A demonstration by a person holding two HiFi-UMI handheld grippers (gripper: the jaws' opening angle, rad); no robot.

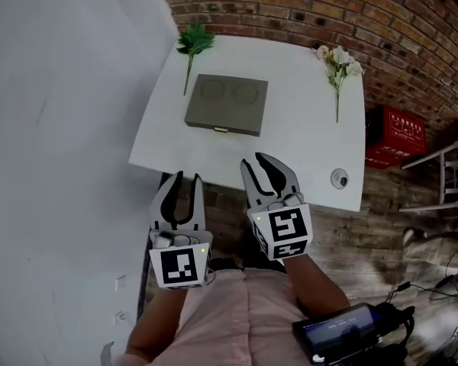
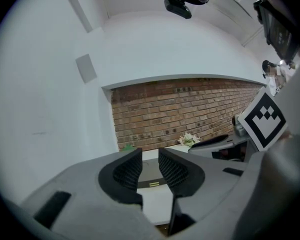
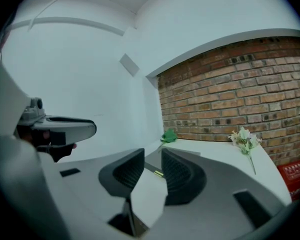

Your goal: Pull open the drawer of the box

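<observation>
This looks like a café-style room used as a recording space: an exposed brick wall [image 1: 328, 6] from twelve to two o'clock, a plain white wall [image 1: 53, 128] at nine, a white table [image 1: 305, 151] dressed with flower sprigs [image 1: 340, 67], a plank floor [image 1: 382, 227], a red crate [image 1: 397, 134] at three and loose cables [image 1: 450, 273] at four.

A bare strip of worktop [image 1: 305, 151] runs in front of the box [image 1: 227, 104]. The green sprig [image 1: 195, 40] lies near its far left corner, the flower stem [image 1: 338, 65] well to the right; the white wall [image 1: 61, 128] closes the left side.
</observation>
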